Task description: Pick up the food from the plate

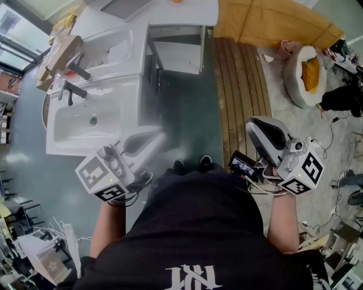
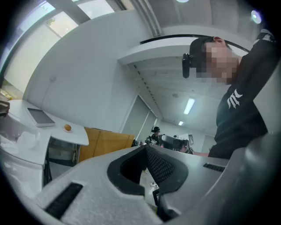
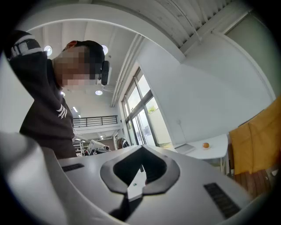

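Note:
A small round orange food item (image 2: 67, 128) (image 3: 205, 145) lies on a white table (image 2: 74, 134), beside a flat grey slab (image 2: 40, 117). In the head view only its edge shows at the top border (image 1: 177, 1). No plate is recognisable. Both grippers are held close to the person's waist, far from that table. My left gripper (image 1: 159, 136) (image 2: 145, 148) points toward the white counter, its jaws together with nothing between them. My right gripper (image 1: 258, 122) (image 3: 141, 148) is shut and empty too, tilted upward.
A white counter with two basins (image 1: 93, 119) and dark faucets (image 1: 74, 90) stands at the left. A white stand (image 1: 176, 51) sits under the table. Wooden slats (image 1: 238, 85), an orange cloth (image 1: 272, 22) and a round cushion bed (image 1: 306, 73) lie to the right.

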